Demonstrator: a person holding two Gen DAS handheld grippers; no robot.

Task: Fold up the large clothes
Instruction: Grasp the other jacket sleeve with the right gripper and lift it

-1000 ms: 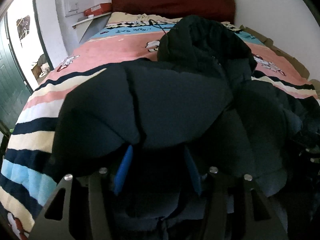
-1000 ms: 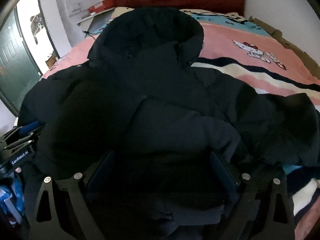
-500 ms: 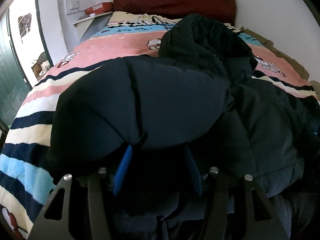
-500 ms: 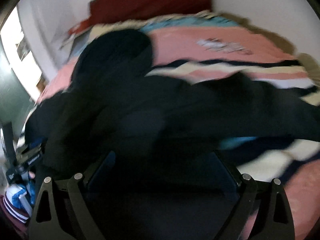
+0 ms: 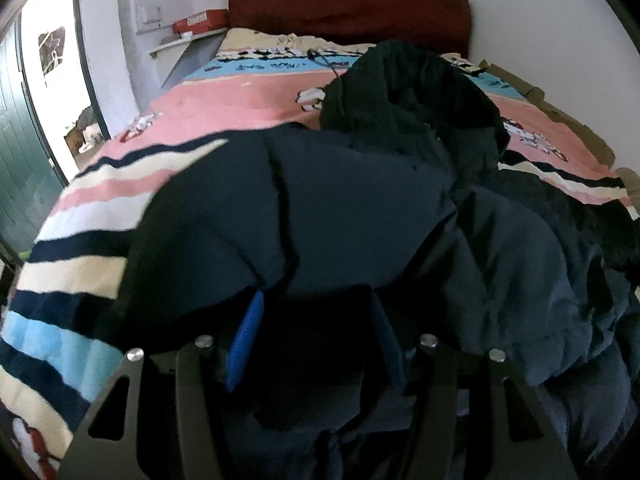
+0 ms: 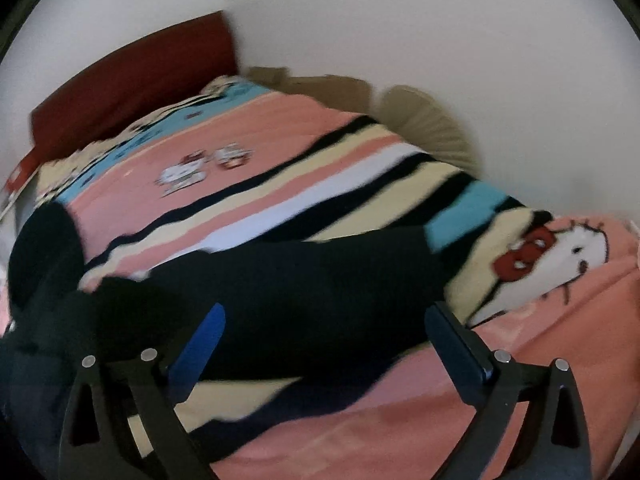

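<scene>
A: The right gripper (image 6: 324, 344) has swung off the heaped coat toward its sleeve (image 6: 304, 280).
B: Left view?
A: Left gripper (image 5: 316, 340) clenched on the coat (image 5: 320, 216), pinning the fold on the bed (image 5: 248, 92).
B: Right view?
A: Its jaws have just been widening, released, the sleeve lying between them, probably for the next fold.

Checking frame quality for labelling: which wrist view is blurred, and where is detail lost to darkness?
Right wrist view: motion blur smears the striped bedspread and the dark jacket sleeve. Left wrist view: sharp, but the dark jacket goes near black around the left gripper; the doorway at left is overexposed. Both: fisheye bending and black corners.
</scene>
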